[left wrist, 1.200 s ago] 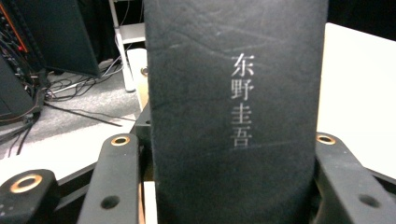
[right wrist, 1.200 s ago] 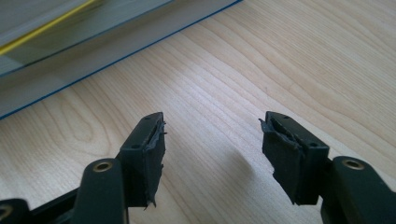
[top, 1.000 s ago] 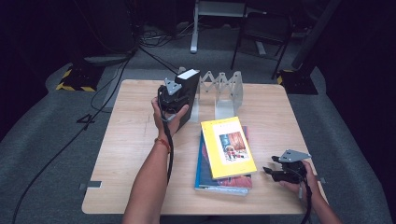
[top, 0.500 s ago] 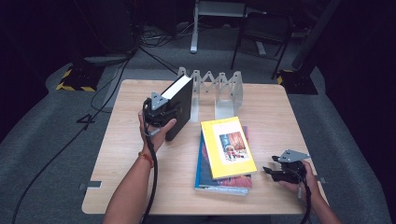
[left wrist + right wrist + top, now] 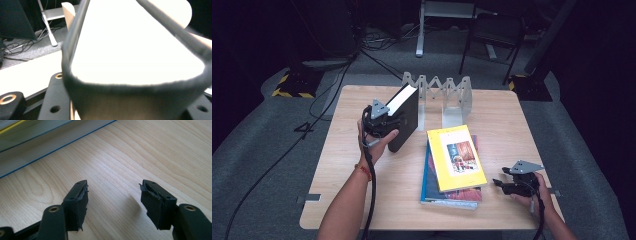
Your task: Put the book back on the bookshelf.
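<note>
Holding a black book [image 5: 404, 117] tilted above the surface's [image 5: 362, 195] left half, the left gripper [image 5: 382, 122] has its jaws around the book's spine end; they have just been opening a little, with the book between them. Behind stands a grey zigzag book rack [image 5: 447, 92]. A stack of books [image 5: 454, 165], yellow on top, lies flat. The right gripper [image 5: 504, 185] rests near the stack, jaws apart and empty.

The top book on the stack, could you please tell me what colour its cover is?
Yellow, clearest in the high view.
</note>
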### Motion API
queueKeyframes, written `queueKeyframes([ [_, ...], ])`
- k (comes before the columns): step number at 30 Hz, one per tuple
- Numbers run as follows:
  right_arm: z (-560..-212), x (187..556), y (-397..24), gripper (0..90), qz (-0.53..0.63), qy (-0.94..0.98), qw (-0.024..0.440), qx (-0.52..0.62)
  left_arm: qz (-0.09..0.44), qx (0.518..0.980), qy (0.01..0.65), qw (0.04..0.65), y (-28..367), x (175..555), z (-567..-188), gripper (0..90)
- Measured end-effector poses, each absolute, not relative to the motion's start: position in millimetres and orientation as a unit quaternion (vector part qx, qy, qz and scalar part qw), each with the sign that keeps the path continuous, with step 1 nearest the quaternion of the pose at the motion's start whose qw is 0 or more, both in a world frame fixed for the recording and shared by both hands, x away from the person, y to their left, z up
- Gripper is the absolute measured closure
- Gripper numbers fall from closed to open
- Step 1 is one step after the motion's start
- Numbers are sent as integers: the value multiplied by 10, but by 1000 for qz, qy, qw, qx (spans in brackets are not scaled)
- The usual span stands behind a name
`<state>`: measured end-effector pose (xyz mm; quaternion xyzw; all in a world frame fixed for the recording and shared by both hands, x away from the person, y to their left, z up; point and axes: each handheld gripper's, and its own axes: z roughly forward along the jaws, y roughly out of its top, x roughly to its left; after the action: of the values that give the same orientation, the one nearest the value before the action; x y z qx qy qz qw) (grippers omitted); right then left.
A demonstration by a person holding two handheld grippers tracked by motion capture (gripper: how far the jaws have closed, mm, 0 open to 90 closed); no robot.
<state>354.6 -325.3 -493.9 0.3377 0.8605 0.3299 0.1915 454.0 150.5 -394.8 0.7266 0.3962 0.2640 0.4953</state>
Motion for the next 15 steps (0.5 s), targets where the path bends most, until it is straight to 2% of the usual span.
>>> queueKeyframes([
  [7,-4942,3550,-3249,376,331,860,189,340,264,733,391,490,1451,4639,-3762,393],
  [12,-4943,3547,-3255,377,332,860,186,339,261,742,389,479,1451,4667,-3730,427],
  [15,-4943,3549,-3258,377,333,860,184,340,265,744,394,470,1449,4660,-3713,479],
])
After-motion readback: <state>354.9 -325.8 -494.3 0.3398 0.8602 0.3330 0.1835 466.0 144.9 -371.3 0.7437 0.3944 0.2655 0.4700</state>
